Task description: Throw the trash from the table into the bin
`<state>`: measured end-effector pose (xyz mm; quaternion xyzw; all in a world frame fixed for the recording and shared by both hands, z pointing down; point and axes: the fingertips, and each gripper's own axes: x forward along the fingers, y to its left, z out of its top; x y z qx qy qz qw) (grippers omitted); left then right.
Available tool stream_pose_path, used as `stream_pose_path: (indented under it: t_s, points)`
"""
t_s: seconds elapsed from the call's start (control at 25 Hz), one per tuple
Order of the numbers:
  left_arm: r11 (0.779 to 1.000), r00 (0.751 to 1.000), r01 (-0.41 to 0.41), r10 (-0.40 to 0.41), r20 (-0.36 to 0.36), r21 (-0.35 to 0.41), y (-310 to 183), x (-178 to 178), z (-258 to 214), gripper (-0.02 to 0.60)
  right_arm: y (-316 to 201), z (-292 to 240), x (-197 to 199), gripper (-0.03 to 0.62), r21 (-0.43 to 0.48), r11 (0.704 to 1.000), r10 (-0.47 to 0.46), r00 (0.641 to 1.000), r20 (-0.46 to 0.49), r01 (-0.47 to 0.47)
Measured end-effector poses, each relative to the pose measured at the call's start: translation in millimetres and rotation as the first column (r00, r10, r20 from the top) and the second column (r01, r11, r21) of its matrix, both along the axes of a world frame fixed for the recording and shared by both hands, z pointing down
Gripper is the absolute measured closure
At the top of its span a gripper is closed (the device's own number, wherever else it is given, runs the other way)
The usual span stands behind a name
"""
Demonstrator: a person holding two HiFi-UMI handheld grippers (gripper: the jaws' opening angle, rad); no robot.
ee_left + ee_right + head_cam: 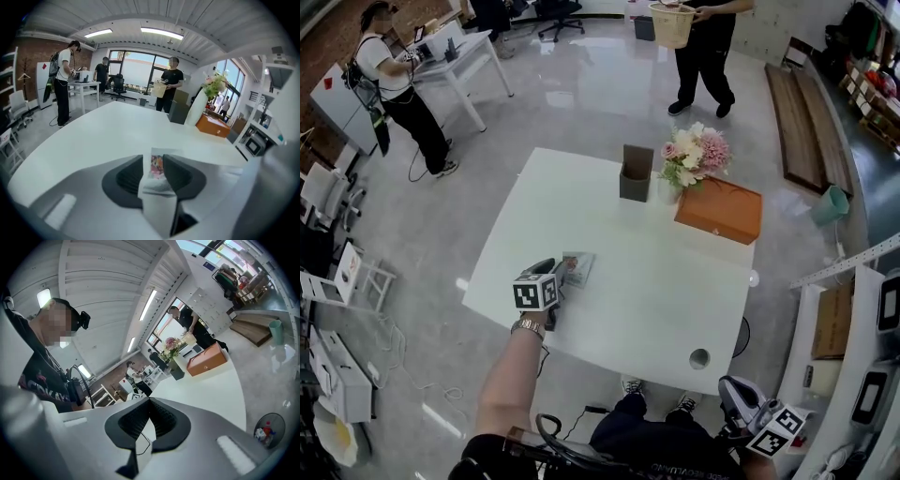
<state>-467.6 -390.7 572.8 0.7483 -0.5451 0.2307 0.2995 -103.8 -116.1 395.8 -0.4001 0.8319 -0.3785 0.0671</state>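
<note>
Trash to be cleared is one flat printed packet (578, 267), lying on the white table (656, 300) close to the table's left edge, in its near half.

On the table's far right part sits an orange box (719, 209). Beside the box, toward the table's middle, stands a bunch of pink and white flowers (694, 155), and next to that, still by the table's far edge, a grey open-topped holder (636, 175). A small round hole (699, 357) is cut near the table's near right corner.

Over the table's left edge the left gripper (562, 272) reaches in, angled down at the table top. Its claw is spread wide, and in the left gripper view the packet (158, 168) shows in the gap between the two dark pads (129, 178), which do not squeeze it.

Off the table's near right corner the right gripper (729, 386) is held low beside the person. In the right gripper view its claw (150, 401) is pressed together at the tips with nothing caught in it.
</note>
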Motion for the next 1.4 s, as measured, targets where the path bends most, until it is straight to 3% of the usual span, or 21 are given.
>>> stream_pose_path:
  t_s: [0.52,0.64,0.72,0.92,1.0,1.4]
  points:
    - [0.993,0.996,-0.093,0.093,-0.001,-0.073,-20.4,11.5,28.4,0.439,-0.1,10.7,6.4,0.595,-0.043,0.998,0.053,0.999,-0.008,-0.054]
    - [0.992,0.995,-0.101,0.101,-0.005,-0.071,-21.3,11.2,29.0,0.486,0.7,12.9,2.6,0.594,-0.049,0.998,0.047,0.999,-0.01,-0.048]
    - [0.993,0.995,-0.093,0.091,-0.032,-0.069,-21.4,11.0,26.7,0.508,0.9,12.7,0.7,0.594,-0.05,0.998,0.046,0.999,-0.01,-0.046]
    - [0.998,0.982,-0.02,0.008,-0.187,-0.062,-19.0,13.2,14.9,0.568,1.8,12.3,-3.5,0.594,-0.048,0.998,0.036,0.999,-0.003,-0.036]
    - [0.999,0.979,-0.009,-0.002,-0.206,-0.052,-16.0,13.0,9.3,0.572,2.2,11.3,-6.4,0.595,-0.042,0.999,0.03,1.0,0.001,-0.03]
    - [0.997,0.955,-0.072,0.076,-0.286,0.024,6.8,43.4,-32.9,0.574,12.5,4.7,-13.8,0.594,-0.005,1.0,0.012,1.0,0.023,-0.012]
